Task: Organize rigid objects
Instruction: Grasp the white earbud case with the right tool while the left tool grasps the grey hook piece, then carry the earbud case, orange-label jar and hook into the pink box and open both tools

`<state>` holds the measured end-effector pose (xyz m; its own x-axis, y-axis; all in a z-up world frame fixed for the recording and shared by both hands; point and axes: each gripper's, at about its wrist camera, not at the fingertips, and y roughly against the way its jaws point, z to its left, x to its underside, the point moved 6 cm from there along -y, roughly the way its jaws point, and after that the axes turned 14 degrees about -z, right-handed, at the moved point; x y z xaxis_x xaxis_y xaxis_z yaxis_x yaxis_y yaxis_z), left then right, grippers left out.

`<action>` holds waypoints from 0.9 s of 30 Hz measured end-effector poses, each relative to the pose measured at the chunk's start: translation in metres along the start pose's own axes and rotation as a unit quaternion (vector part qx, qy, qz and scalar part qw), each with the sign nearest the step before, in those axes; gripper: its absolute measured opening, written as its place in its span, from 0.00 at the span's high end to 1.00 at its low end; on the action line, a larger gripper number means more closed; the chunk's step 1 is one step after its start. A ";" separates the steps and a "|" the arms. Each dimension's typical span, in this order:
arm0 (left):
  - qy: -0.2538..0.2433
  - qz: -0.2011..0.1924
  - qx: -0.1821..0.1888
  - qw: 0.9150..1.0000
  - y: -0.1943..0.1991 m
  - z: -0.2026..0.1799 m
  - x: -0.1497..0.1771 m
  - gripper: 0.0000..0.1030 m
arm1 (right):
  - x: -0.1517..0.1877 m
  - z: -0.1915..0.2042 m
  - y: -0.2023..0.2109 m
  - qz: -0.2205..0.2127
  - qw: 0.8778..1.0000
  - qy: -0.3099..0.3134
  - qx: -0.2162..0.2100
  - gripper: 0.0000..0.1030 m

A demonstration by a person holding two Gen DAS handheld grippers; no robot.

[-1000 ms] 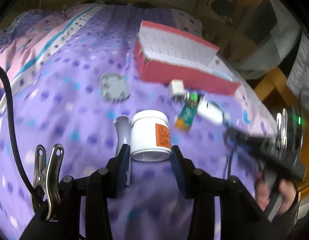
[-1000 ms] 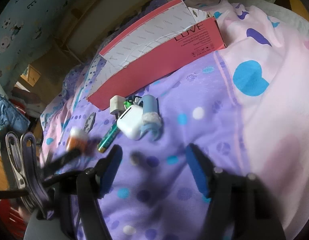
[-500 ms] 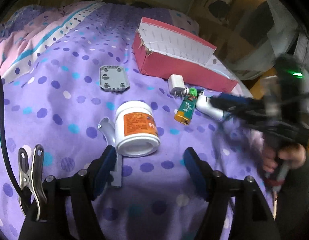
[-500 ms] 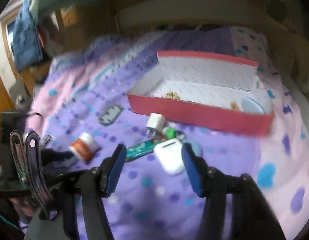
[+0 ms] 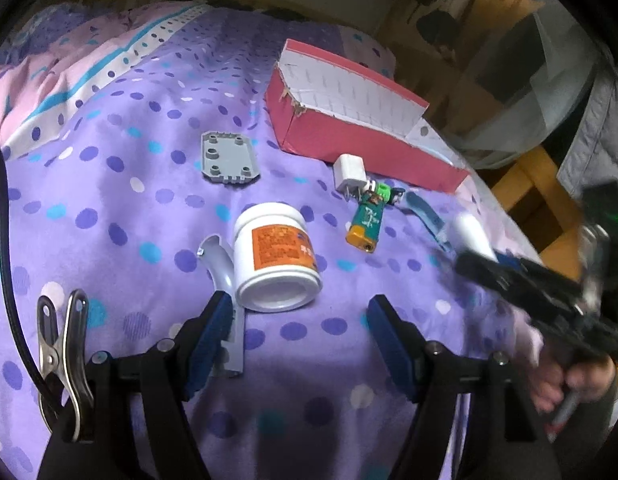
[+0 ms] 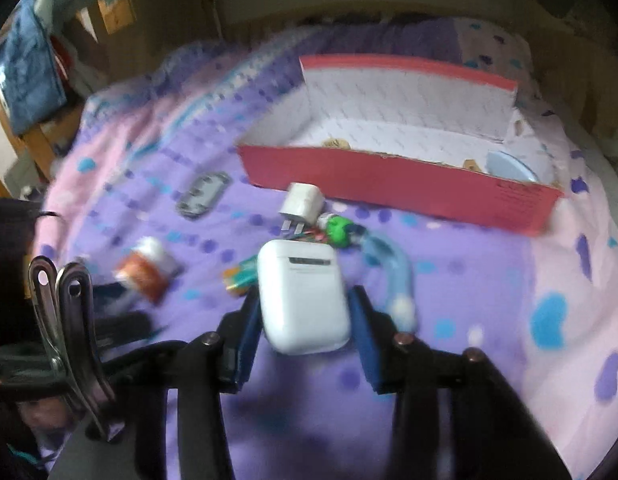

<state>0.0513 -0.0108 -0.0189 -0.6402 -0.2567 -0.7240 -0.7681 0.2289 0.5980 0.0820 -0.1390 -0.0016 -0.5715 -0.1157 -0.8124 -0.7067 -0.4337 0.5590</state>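
My left gripper (image 5: 300,307) stands open, and a white jar with an orange label (image 5: 277,256) lies on its side just ahead of its fingertips. A grey curved piece (image 5: 221,264) lies beside the left finger. My right gripper (image 6: 305,316) has a white earbud case (image 6: 303,300) between its closing jaws, and both pads touch the case's sides. In the left wrist view that gripper is a dark blur at the right, with the earbud case (image 5: 471,232) at its tip. The open red box (image 6: 389,184) lies beyond.
On the purple dotted bedspread lie a grey plate (image 5: 229,156), a white charger (image 5: 349,172), a green and orange lighter (image 5: 367,222), a small green thing (image 6: 339,230) and a light blue curved piece (image 6: 393,264). A person's hand (image 5: 565,380) holds the right gripper.
My left jaws opened off the white jar, which now lies free. The right gripper rolled level, swung over to the earbud case and closed its jaws around it.
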 end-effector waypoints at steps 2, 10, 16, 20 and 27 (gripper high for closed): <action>-0.014 -0.001 -0.024 1.000 0.007 0.001 0.001 0.30 | 0.011 0.004 0.014 0.002 1.000 -0.020 0.009 0.58; -0.064 -0.005 -0.117 0.991 0.016 0.017 -0.023 0.29 | 0.060 -0.010 0.013 0.030 0.994 -0.103 0.028 0.53; -0.045 -0.008 -0.129 0.991 0.003 0.044 -0.037 0.26 | 0.061 -0.001 0.011 0.029 0.995 -0.089 0.017 0.38; -0.007 0.027 -0.105 0.994 -0.019 0.056 -0.033 0.40 | 0.061 0.001 0.009 0.030 0.996 -0.086 0.016 0.37; -0.050 0.015 -0.083 0.995 -0.010 0.029 -0.030 0.41 | 0.062 -0.002 0.012 0.026 0.996 -0.088 0.019 0.41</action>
<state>0.0783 0.0220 -0.0136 -0.6650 -0.1559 -0.7304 -0.7453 0.0753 0.6625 0.0393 -0.1525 -0.0455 -0.6690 0.0224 -0.7429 -0.6882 -0.3960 0.6078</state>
